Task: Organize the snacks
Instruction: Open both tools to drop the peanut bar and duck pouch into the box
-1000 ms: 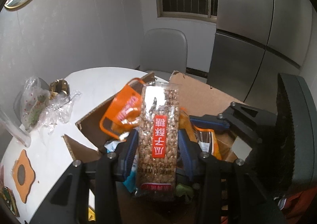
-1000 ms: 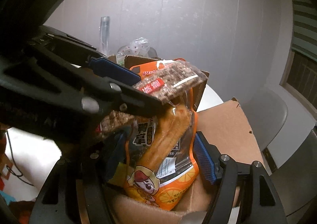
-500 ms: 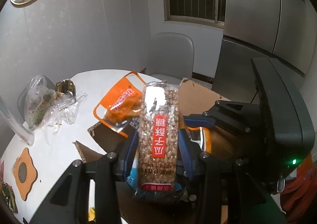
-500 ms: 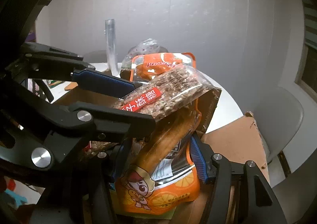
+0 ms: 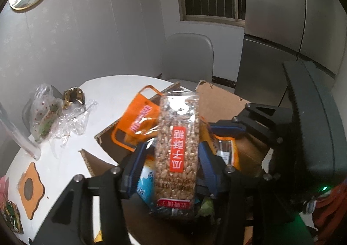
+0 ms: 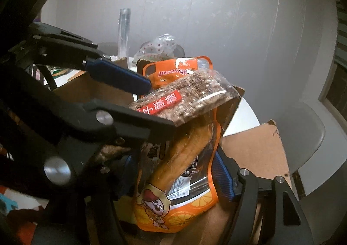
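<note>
Left wrist view showed my left tool closed on the seed brittle pack, blue pads pressed against both long edges, the pack's long axis running straight out along the fingers and its sealed top pointing away from me. Beyond it, the right tool came in from the right, gripping the orange snack pouch, which stood just behind and left of the brittle. Right wrist view confirmed it: that tool clamped the pouch at its lower half, upright, with the brittle pack lying across its upper part, seemingly touching. Both packs hung above the open cardboard box on the white tabletop. I judged the crossing mattered most: the packs needed parting before either went down, the left one lying on top.
</note>
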